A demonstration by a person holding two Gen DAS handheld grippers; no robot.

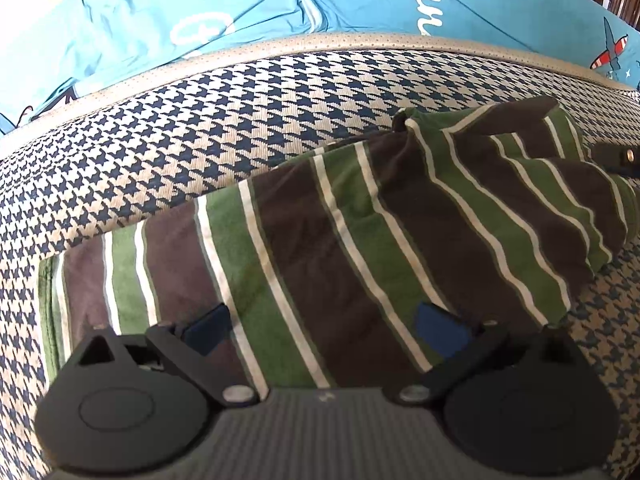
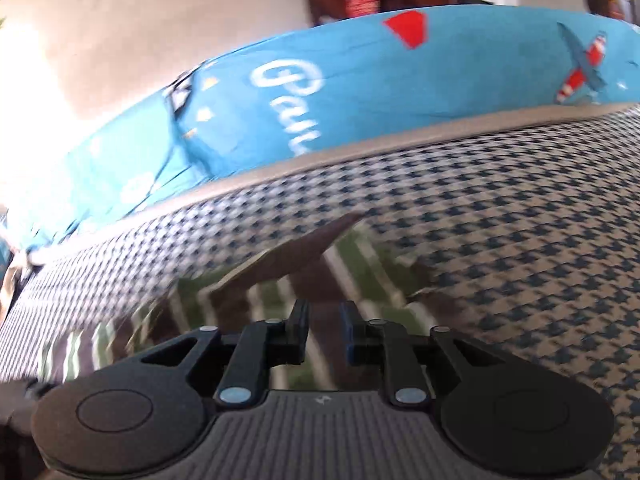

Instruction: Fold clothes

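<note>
Lying on the checked mattress [image 1: 248, 96], the striped shirt [image 1: 328, 232] is partly bunched up, with green, brown and white stripes. The left gripper [image 1: 324, 326] hangs just over the shirt's near part with its fingers spread wide, holding nothing. The right gripper [image 2: 324, 320] is over the shirt too, its fingers close together but with a gap; that view is blurry. Behind the mattress sits a blue pillow [image 1: 248, 4].

Left tongs [image 1: 326, 330] gape over striped shirt [image 1: 360, 240] — houndstooth mattress [image 1: 200, 128] beneath.
</note>
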